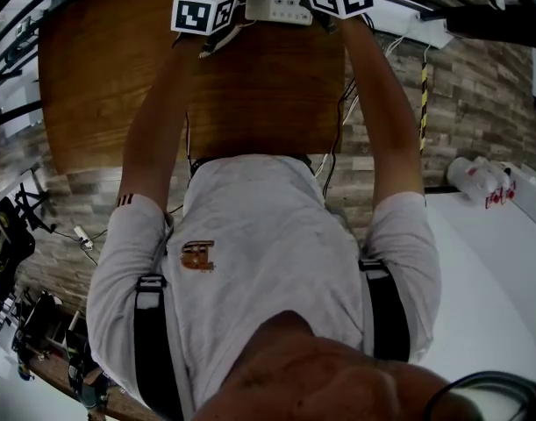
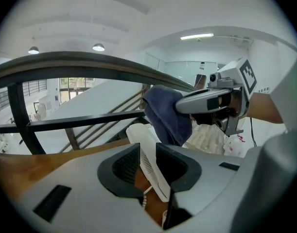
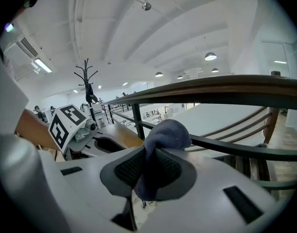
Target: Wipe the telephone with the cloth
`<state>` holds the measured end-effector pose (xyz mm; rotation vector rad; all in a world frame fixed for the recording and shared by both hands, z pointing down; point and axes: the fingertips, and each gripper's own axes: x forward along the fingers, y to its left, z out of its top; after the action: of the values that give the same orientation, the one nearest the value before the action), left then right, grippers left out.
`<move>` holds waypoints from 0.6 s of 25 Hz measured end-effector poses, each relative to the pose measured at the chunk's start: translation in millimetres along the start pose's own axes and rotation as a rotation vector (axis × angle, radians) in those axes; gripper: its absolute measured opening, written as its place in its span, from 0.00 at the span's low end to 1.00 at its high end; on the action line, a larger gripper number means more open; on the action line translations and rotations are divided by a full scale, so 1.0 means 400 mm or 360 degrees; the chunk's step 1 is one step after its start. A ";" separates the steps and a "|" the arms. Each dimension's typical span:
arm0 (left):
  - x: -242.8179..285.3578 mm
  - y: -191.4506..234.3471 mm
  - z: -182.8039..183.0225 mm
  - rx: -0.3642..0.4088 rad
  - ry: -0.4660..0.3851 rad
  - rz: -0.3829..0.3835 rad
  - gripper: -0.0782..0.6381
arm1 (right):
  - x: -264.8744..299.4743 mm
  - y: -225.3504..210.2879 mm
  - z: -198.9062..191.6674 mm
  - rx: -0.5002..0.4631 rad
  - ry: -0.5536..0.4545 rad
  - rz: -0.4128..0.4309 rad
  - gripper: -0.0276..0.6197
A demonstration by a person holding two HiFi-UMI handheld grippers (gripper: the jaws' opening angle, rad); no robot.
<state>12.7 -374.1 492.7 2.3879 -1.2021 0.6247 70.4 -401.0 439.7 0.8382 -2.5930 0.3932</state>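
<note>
The white telephone [image 1: 281, 5] sits at the far edge of the wooden table [image 1: 110, 77], between the two marker cubes. Its white handset [image 2: 149, 165] stands tilted between the jaws of my left gripper [image 2: 148, 166]; the jaws are open around it with a little slack, and its coiled cord [image 2: 147, 192] hangs below. A dark blue cloth [image 3: 163, 135] is bunched between the pads of my right gripper [image 3: 149, 168], which is shut on it. In the left gripper view that cloth [image 2: 165, 113] hangs over the handset's upper end, held by the right gripper [image 2: 206, 101].
A dark metal railing [image 2: 90, 64] runs just beyond the table's far edge. Cables [image 1: 338, 139] drop behind the table over a brick-pattern floor. Plastic bottles [image 1: 478, 181] lie on a white surface at the right. A coat stand [image 3: 86, 84] rises far off.
</note>
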 end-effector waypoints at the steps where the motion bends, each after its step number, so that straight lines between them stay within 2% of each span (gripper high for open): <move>1: 0.007 0.004 -0.009 -0.0009 0.0030 -0.0006 0.24 | 0.010 -0.006 -0.002 0.0006 0.0023 0.0006 0.15; 7: 0.051 0.017 -0.055 -0.0075 0.0167 -0.0069 0.26 | 0.070 -0.029 -0.038 0.0054 0.0238 0.0076 0.15; 15: 0.097 0.019 -0.068 -0.0136 0.0196 -0.0138 0.27 | 0.107 -0.067 -0.070 0.0016 0.0339 0.0010 0.15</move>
<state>21.4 -389.0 537.3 2.2819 -1.0468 0.6686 62.3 -432.8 487.1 0.7480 -2.3993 0.4711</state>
